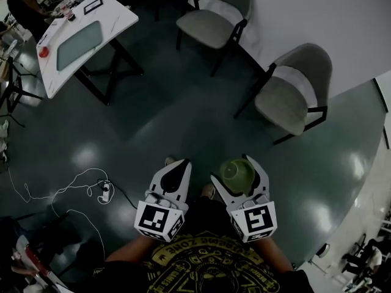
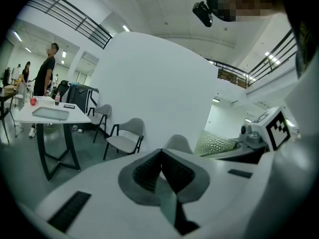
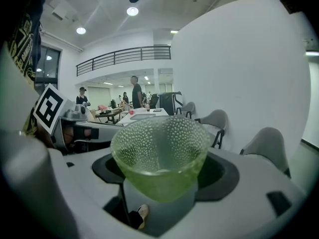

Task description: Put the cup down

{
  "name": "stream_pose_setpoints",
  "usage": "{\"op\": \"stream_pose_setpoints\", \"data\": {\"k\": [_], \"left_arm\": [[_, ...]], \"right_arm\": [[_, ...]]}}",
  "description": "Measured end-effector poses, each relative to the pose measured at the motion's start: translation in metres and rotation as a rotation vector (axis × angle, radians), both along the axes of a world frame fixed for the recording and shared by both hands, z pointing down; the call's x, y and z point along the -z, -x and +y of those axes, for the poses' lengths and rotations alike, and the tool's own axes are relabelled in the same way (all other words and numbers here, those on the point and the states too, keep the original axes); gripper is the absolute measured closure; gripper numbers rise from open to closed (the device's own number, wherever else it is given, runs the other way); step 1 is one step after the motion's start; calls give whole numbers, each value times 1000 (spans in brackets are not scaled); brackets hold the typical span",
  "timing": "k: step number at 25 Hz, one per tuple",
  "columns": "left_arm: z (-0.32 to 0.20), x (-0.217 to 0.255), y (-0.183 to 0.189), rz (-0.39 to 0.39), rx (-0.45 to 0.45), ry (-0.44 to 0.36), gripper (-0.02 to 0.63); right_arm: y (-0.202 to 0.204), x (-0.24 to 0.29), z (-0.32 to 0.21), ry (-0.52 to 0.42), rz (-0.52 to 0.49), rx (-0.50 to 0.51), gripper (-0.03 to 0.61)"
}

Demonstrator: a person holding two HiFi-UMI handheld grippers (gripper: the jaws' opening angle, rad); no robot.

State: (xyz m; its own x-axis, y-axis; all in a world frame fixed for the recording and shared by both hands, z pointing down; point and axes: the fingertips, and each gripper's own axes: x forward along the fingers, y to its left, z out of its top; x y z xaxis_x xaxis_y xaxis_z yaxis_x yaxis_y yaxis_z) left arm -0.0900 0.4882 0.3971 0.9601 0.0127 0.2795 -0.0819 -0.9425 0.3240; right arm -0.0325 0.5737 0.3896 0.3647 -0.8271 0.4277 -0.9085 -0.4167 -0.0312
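Your black T-shirt with yellow print [image 1: 201,262] fills the lower edge of the head view, and both white hand-held grippers reach forward from it.

Left gripper [image 1: 177,163]: jaws pressed together, tips meeting, nothing between them.

Right gripper [image 1: 232,170]: jaws pinching the translucent green dimpled cup [image 3: 159,148], which sits upright and mouth up between the dark jaw pads. You hold the cup in the air over the dark glossy floor [image 1: 183,115], just beside the left gripper.

Surroundings:
- Two grey-seated chairs with dark frames stand near the white curved wall [image 1: 324,23], the far chair [image 1: 214,20] ahead and the near chair [image 1: 293,93] ahead to your right.
- A white table [image 1: 113,17] stands well apart at upper left, carrying a grey rectangular tray [image 1: 78,44] and a small red object [image 1: 43,51].
- A loose white cable [image 1: 67,185] trails on the floor to your left.

In the head view the jaws hide the cup's base and the marker cubes cover your hands. The red object is too small to identify.
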Motion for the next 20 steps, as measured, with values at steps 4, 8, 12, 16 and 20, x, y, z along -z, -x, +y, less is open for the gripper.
{"op": "stream_pose_setpoints", "data": {"k": [4,8,12,16,20], "left_arm": [[-25,6,-8,23,24,3,603],[-54,10,-14,29,46,-13,603],[-81,10,-18,27,55,-12,603],[-107,12,-20,31,66,-10,603],[-133,17,-20,45,70,-22,603]], "right_arm": [[-7,2,-25,1,5,26,195],[-14,7,-51,2,7,28,195],[-20,11,-77,2,11,30,195],[-23,11,-104,1,10,37,195],[-23,16,-134,-7,18,49,195]]}}
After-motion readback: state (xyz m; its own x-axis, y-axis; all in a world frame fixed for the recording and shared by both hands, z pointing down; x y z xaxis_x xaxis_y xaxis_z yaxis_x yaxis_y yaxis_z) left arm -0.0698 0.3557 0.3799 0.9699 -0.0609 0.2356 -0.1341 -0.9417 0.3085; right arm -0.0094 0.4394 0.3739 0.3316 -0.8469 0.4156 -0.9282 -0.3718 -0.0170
